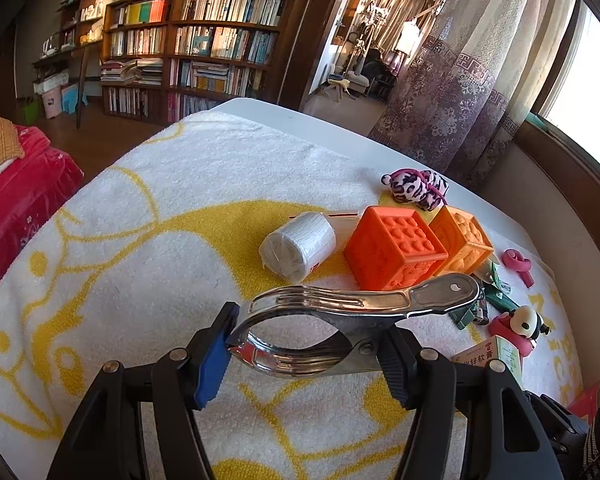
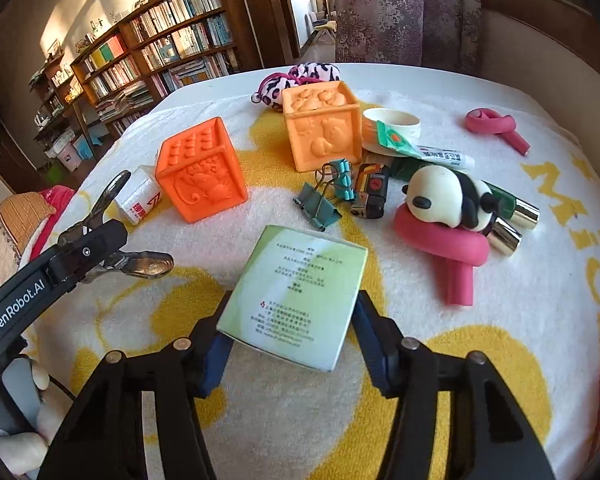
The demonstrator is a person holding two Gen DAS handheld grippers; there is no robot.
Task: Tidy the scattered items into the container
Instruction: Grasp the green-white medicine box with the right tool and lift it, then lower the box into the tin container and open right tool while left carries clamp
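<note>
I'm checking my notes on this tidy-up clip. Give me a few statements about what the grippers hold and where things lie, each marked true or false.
1. The left gripper holds a metal spring clamp. True.
2. The right gripper grips a green box. True.
3. The panda toy sits on an orange cube. False: it rests on a pink foam roller.
4. Both orange cubes are stacked. False: they stand apart on the towel.

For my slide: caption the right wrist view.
Right gripper closes on a green box among toys on a towel.
</note>
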